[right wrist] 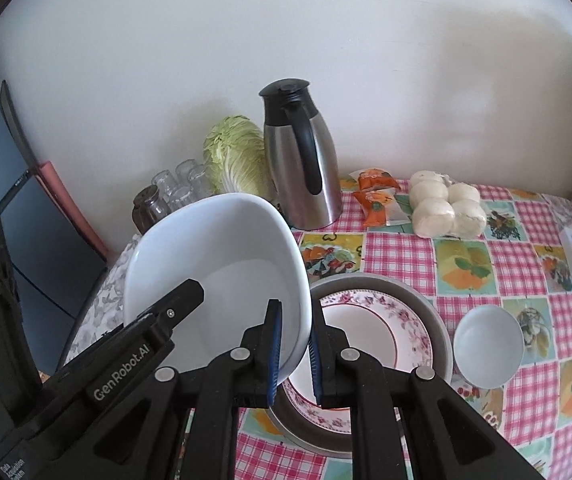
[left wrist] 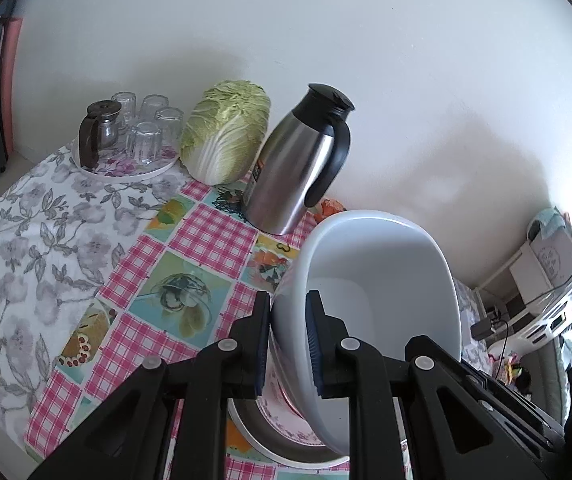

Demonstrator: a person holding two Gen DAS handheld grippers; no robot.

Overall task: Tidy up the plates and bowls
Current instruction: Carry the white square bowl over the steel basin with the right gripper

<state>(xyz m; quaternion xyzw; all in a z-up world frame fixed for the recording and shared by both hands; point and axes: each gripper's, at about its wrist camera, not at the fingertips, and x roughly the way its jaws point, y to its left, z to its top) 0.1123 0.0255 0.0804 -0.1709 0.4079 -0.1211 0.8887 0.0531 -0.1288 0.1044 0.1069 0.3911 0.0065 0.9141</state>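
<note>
Together, left hand-held gripper (left wrist: pixel 288 344) and right hand-held gripper (right wrist: pixel 294 350) clamp white bowl (right wrist: pixel 221 264) rim.

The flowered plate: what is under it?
The flowered plate lies in a grey dish on the checked tablecloth. The lifted white bowl and gripper fingers cover the plate's left part.

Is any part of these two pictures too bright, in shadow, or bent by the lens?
Left wrist view: overexposed glare at the right edge, soft shadows on the wall, thermos leaning from fisheye bending. Right wrist view: even light, faint wall shadows, dark round corners, table edges curved.
</note>
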